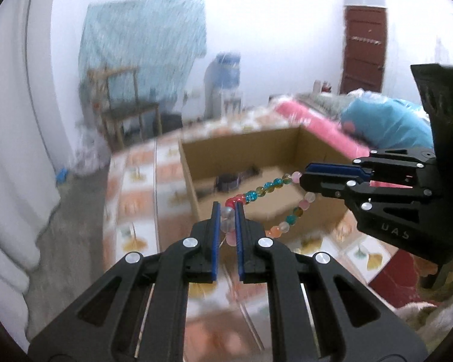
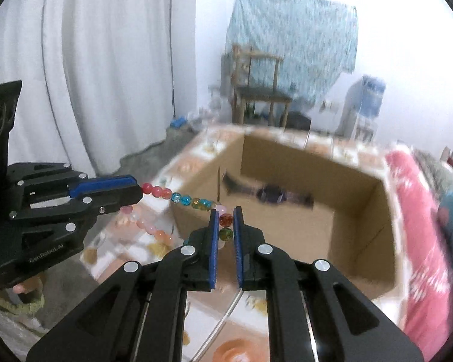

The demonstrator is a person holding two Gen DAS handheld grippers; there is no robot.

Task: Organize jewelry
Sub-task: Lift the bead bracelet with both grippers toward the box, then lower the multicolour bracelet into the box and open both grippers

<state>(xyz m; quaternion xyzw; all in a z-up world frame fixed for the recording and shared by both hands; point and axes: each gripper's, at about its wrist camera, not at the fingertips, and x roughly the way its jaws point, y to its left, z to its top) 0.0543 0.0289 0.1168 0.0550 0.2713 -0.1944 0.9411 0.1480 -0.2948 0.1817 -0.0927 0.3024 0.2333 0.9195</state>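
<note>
A bracelet of coloured glass beads (image 1: 268, 188) hangs stretched between my two grippers, above the near edge of an open cardboard box (image 1: 241, 147). My left gripper (image 1: 227, 211) is shut on clear and pink beads at one end. My right gripper (image 1: 302, 178) is shut on the other end. In the right wrist view, my right gripper (image 2: 225, 214) pinches red and green beads, the bracelet (image 2: 184, 200) runs left to my left gripper (image 2: 140, 191), and a dark wristwatch (image 2: 270, 194) lies on the floor of the box (image 2: 317, 226).
The box stands on a table with a patterned orange and white cloth (image 1: 136, 199). A pink cloth (image 2: 419, 226) lies to the right of the box. A wooden chair (image 2: 259, 93), a water dispenser (image 2: 364, 102) and a white curtain (image 2: 90, 75) are behind.
</note>
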